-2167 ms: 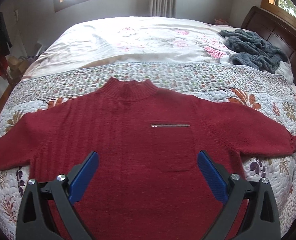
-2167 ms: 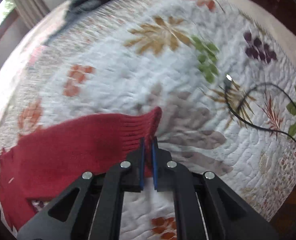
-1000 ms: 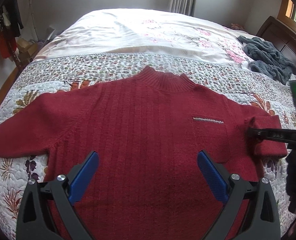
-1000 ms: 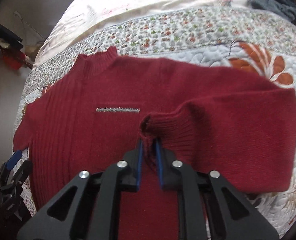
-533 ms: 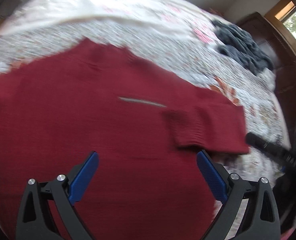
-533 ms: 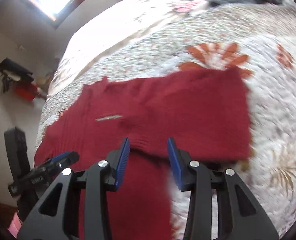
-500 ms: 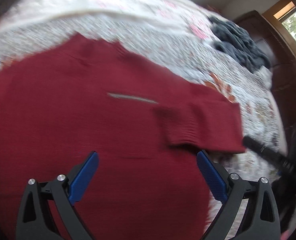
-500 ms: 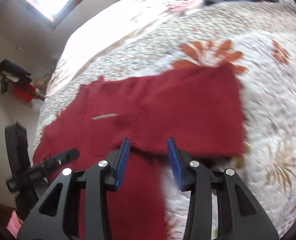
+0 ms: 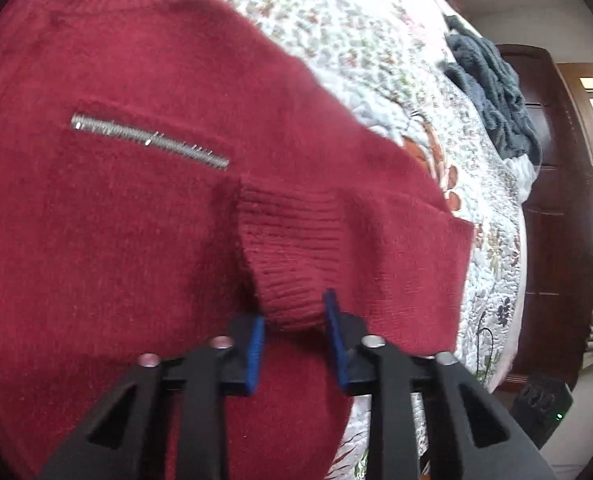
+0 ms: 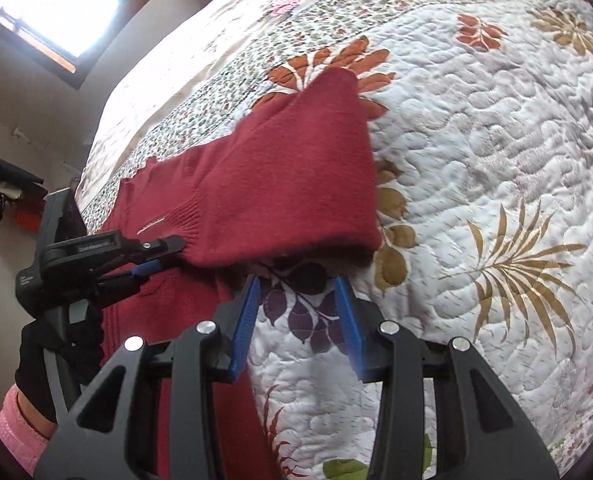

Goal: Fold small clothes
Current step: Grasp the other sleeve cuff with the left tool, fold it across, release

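A red sweater [image 9: 136, 208] lies flat on the quilt [image 10: 496, 160], one sleeve [image 9: 336, 232] folded across its chest beside the zipper [image 9: 148, 140]. The left gripper [image 9: 292, 320] straddles the sleeve's cuff, fingers apart. The right gripper [image 10: 296, 300] hovers spread at the sleeve's fold.

Red sweater [image 9: 136, 220], floral white quilt [image 10: 496, 160]
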